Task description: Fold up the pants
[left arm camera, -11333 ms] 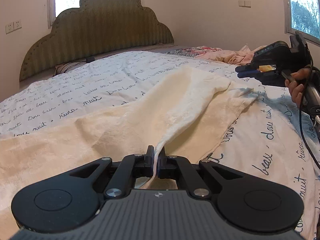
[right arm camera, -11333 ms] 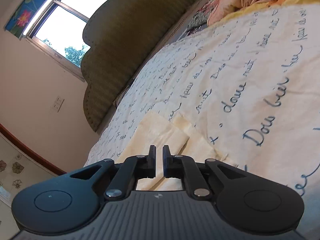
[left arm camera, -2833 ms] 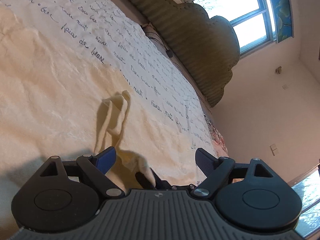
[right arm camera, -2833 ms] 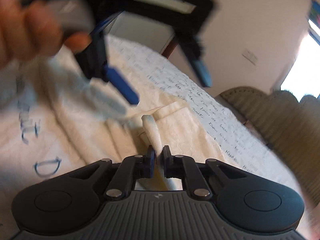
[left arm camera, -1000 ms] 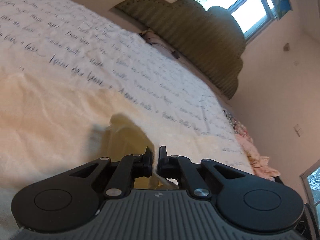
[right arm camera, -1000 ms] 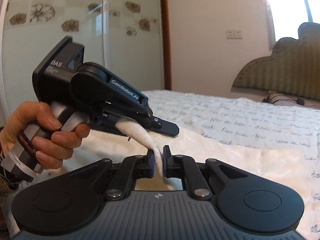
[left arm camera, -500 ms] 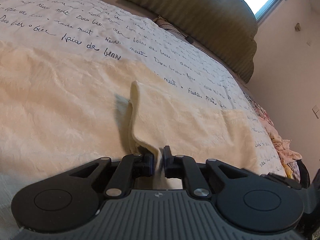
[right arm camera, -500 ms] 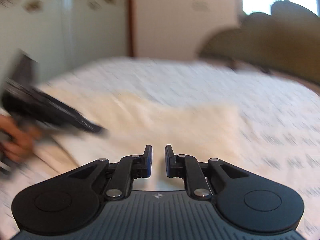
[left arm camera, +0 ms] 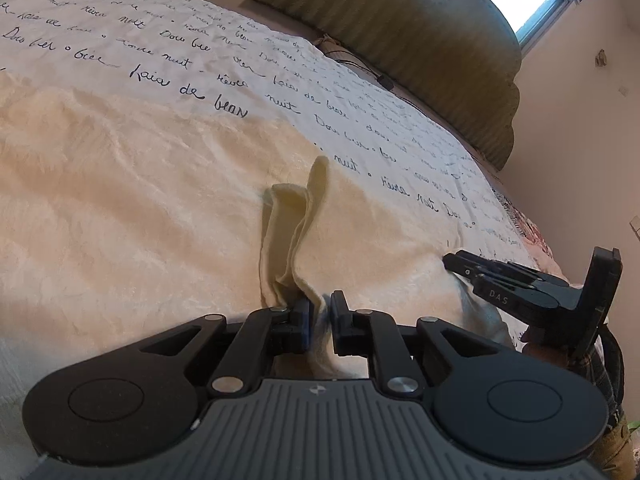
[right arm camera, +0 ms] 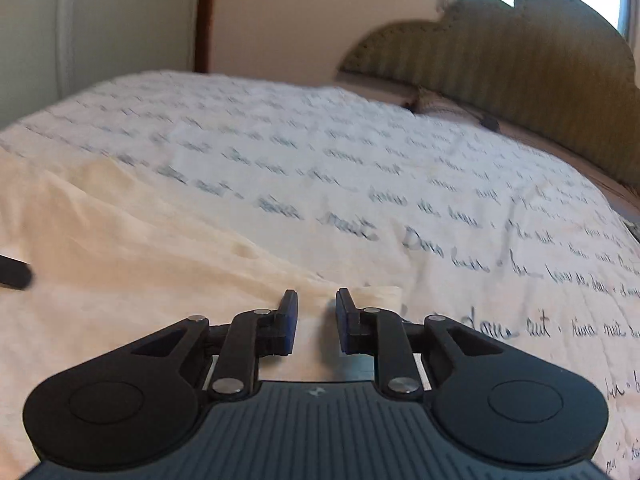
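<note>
Claw states first: the left claw (left arm camera: 320,318) is opening, a pinched ridge of cream cloth between its pads and looking loose rather than clamped; the right claw (right arm camera: 316,312) is also opening, with nothing between its pads, only cloth lying beneath them.

Largest in view is the bed (left arm camera: 280,52), its cover printed with handwriting, and a padded headboard (left arm camera: 420,52) behind it. Across the near part of the bed lie the pants (left arm camera: 120,200), cream and soft, spread mostly flat. Their far edge runs along the printed lines, and one corner (right arm camera: 380,294) sits just past the right claw's tips. A small upright fold (left arm camera: 296,232) stands up from the cloth in front of the left claw.

As a judgement, one fold looks laid down and is being let go. Left to do: flatten the raised ridge, then probably fold again to make a compact stack.
</note>
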`<state>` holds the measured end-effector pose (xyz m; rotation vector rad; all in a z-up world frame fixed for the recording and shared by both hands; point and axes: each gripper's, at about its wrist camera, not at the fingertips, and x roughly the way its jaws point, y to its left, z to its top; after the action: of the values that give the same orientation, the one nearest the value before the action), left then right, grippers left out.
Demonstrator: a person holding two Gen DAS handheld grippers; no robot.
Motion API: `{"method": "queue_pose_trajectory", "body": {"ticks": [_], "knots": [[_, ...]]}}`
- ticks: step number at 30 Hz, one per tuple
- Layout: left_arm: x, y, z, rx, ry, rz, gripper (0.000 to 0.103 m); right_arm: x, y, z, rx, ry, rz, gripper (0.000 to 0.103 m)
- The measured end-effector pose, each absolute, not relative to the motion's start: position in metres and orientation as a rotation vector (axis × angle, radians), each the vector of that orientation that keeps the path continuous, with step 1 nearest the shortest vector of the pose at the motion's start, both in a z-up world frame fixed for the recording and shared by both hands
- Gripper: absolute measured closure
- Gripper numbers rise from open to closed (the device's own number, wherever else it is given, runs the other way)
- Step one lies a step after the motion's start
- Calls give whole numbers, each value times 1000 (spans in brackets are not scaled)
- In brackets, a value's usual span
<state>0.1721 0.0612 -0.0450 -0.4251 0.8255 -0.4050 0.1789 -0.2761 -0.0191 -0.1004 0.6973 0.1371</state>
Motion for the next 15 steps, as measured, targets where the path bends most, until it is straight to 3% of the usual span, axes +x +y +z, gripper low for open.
{"method": "queue_pose_trajectory", "body": {"ticks": [5, 7, 8, 15], "knots": [[174, 63, -47, -450, 826, -407, 84, 119, -261, 4, -52, 603, 232, 80], [173, 68, -46, -489, 832, -408, 80, 99, -250, 1, -39, 619, 313, 65], [170, 71, -44, -502, 829, -410, 80, 96, -242, -8, -82, 669, 333, 53], [160, 88, -2, -459, 684, -350, 79, 82, -199, 13, -61, 582, 446, 50]]}}
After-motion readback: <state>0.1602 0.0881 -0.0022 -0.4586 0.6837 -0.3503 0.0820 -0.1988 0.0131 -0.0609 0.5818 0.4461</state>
